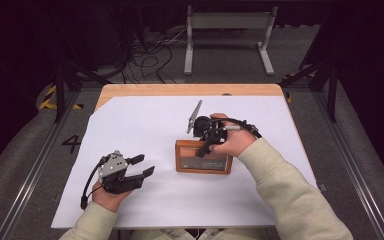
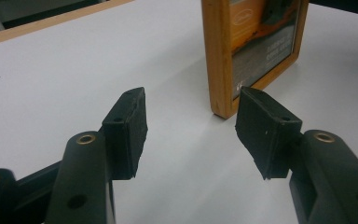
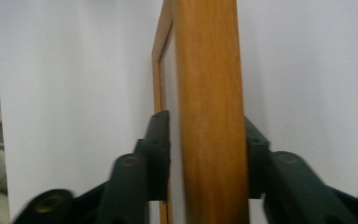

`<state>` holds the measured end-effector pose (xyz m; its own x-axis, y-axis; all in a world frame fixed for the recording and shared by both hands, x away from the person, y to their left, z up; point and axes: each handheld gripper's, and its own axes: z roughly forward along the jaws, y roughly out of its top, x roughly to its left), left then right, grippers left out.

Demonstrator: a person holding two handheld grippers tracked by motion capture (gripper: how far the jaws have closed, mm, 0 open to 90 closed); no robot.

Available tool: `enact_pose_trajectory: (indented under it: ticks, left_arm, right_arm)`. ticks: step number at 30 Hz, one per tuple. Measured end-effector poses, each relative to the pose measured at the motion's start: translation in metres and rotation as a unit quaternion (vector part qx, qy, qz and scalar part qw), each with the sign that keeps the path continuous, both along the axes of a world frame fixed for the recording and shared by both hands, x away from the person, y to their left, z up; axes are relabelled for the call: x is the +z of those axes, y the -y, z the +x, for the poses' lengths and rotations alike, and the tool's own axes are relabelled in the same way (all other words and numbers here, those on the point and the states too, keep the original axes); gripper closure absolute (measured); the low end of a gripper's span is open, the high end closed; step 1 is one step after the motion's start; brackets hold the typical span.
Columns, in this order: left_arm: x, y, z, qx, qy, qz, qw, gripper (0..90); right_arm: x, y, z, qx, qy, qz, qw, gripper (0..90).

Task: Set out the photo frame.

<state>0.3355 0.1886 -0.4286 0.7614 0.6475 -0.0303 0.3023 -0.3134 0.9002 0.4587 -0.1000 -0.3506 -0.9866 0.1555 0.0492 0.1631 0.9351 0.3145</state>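
The right gripper [image 1: 206, 145] is clamping the wooden picture frame [image 1: 203, 157] by its top edge, mid-tabletop [image 1: 145, 120]; the left gripper [image 1: 142, 166] is hovering near it, jaws spread wide and empty. The frame's print is sitting too blurred to read.

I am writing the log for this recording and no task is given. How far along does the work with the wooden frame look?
Done: the right gripper is shut on the top edge of the small orange-brown wooden picture frame, which stands on the white sheet-covered table. In hand: holding it upright. Left: unclear; the left gripper waits open beside the frame, apart from it.
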Motion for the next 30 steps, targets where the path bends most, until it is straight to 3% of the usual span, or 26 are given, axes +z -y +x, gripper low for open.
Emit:
enact_pose_trajectory:
  ticks: [2,4,6,10,12,13,16,18,19,22,23,24,25,28,29,30]
  left_arm:
    - [0.0,0.0,0.0,0.0,0.001,0.001,1.0,43.4]
    - [0.0,0.0,0.0,0.0,0.001,0.001,1.0,43.5]
    - [0.0,0.0,0.0,0.0,0.002,0.001,1.0,43.4]
    - [0.0,0.0,0.0,0.0,0.0,0.0,1.0,43.4]
    - [0.001,-0.001,0.0,0.0,0.002,0.001,1.0,43.3]
    - [0.001,-0.001,0.0,0.0,0.001,0.001,1.0,43.3]
    - [0.001,-0.001,0.0,0.0,0.002,-0.001,1.0,43.1]
    - [0.001,-0.001,0.0,-0.001,0.001,0.001,1.0,42.9]
    - [0.001,-0.001,0.0,-0.001,0.001,0.001,1.0,42.7]
    - [0.002,0.0,0.0,-0.001,0.0,-0.001,1.0,42.7]
    - [0.002,0.0,0.0,-0.001,0.0,-0.001,1.0,42.6]
    - [0.002,0.0,0.0,-0.001,0.001,-0.001,1.0,41.8]
    - [0.002,0.0,0.0,-0.001,0.001,-0.001,1.0,41.4]
    - [0.003,0.001,0.0,0.001,0.005,0.004,1.0,39.7]
    - [0.004,0.001,0.0,0.001,0.005,0.004,1.0,38.0]
    - [0.004,0.001,0.0,0.001,0.004,0.003,1.0,38.0]
  right_arm:
    - [0.0,0.004,0.002,-0.023,0.012,0.011,0.9996,47.3]
    - [0.001,0.006,0.003,-0.026,0.019,0.016,0.9994,45.2]
    - [0.002,0.011,0.004,-0.041,0.04,0.043,0.9974,34.7]
    - [0.005,0.016,0.004,-0.055,0.059,0.057,0.9951,29.0]
    - [0.008,0.023,0.002,-0.067,0.075,0.071,0.9924,25.8]
    - [0.01,0.028,0.0,-0.078,0.085,0.084,0.9898,25.1]
    - [0.017,0.049,-0.014,-0.112,0.12,0.146,0.9756,24.2]
    - [0.019,0.065,-0.025,-0.134,0.142,0.182,0.9638,21.2]
    - [0.019,0.065,-0.025,-0.134,0.142,0.182,0.9638,21.2]
    - [0.019,0.083,-0.037,-0.152,0.153,0.204,0.9548,18.6]
    - [0.019,0.088,-0.041,-0.158,0.156,0.206,0.9532,17.3]
    - [0.018,0.098,-0.047,-0.168,0.157,0.215,0.9493,16.6]
    - [0.018,0.098,-0.047,-0.168,0.157,0.215,0.9493,16.6]
    - [0.018,0.114,-0.055,-0.184,0.159,0.225,0.9435,15.7]
    - [0.017,0.123,-0.06,-0.196,0.158,0.233,0.9395,14.7]
    - [0.017,0.123,-0.06,-0.196,0.158,0.233,0.9395,14.7]
